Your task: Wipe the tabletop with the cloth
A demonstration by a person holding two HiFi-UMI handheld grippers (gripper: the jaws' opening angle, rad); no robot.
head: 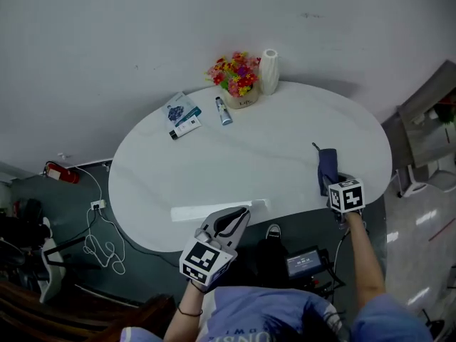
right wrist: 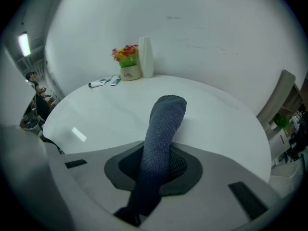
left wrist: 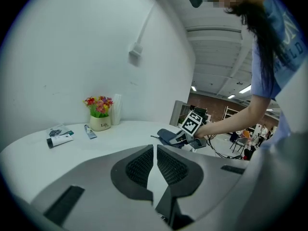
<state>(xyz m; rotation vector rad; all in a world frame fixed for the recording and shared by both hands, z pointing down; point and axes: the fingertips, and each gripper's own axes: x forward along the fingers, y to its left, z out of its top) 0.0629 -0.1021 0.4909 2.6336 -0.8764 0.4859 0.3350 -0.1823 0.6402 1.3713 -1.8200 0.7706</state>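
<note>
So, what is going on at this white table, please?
A person holds a gripper in each hand at a white oval tabletop. The right gripper is shut on a dark blue knitted cloth, which lies on the table near its right edge. The left gripper is at the near edge, jaws nearly together, with nothing between them. A pot of colourful flowers stands at the far edge.

The cloth (head: 327, 166) is dark blue, the tabletop (head: 235, 173) white, the flowers (head: 233, 72) red, pink and yellow, the vase (head: 269, 70) white.
</note>
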